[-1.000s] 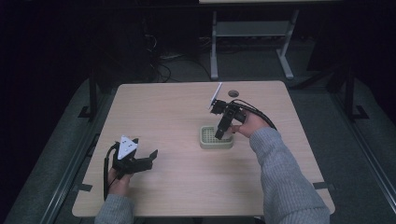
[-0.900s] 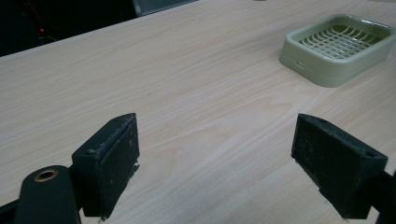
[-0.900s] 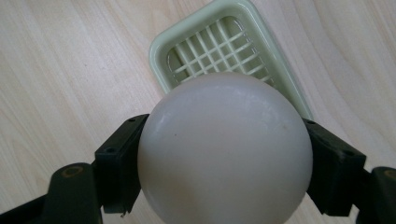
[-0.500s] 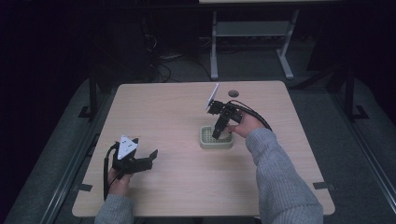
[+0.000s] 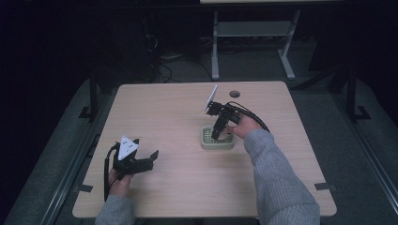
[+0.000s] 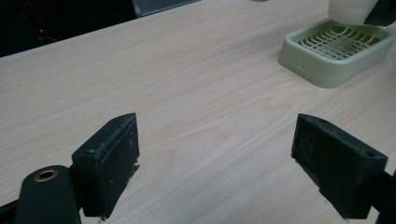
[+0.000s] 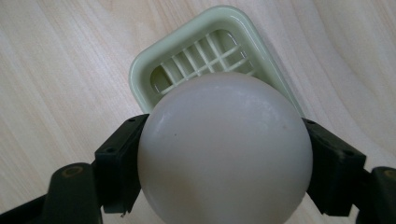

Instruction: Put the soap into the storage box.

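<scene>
- A pale green tray with a slatted grid floor sits on the wooden table, a little right of centre; through the right gripper view its grid shows bare, with nothing lying on the slats that can be seen.
- A smooth white ball hangs directly over the tray, clamped between the two black jaws of the right gripper, one jaw pressed against each side of it.
- Whether the ball touches the tray cannot be told; in the left gripper view its lower edge sits just above the tray's far rim.
- From above, the right gripper points down into the tray, held by the right hand in a grey sleeve, its cable looping behind the hand.
- The left gripper rests near the table's front left corner, well apart from the tray, gripped by the left hand.
- Its jaws stand wide apart with only bare tabletop between them; they grasp nothing.
- A small dark round hole marks the table near its far edge, beyond the tray.
</scene>
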The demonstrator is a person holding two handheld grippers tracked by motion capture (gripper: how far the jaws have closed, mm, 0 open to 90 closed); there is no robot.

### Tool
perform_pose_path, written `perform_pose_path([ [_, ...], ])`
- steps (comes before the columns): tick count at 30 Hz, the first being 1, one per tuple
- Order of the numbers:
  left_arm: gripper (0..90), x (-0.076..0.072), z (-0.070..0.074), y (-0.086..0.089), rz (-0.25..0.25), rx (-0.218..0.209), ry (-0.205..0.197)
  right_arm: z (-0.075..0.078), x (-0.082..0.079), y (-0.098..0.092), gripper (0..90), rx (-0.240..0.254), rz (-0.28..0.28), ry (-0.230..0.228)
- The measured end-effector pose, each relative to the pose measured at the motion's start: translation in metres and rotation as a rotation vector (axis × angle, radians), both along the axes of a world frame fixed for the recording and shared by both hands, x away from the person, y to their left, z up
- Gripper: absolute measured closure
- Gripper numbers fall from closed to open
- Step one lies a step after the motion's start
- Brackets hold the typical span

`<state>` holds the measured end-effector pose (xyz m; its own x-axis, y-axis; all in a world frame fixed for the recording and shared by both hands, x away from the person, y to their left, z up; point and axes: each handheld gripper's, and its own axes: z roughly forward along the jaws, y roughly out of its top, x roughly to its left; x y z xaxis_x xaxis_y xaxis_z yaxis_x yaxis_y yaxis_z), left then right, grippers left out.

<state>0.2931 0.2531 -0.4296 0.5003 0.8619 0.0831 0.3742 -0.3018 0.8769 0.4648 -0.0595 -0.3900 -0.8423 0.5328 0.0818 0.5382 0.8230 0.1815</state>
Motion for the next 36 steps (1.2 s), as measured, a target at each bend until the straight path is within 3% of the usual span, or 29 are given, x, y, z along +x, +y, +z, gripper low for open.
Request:
perform_pose_path([
  [36, 14.8, 0.000, 0.001, 0.001, -0.002, 0.004, -0.002, -0.020, 0.008, 0.007, 23.4, -0.024, -0.019, 0.018],
])
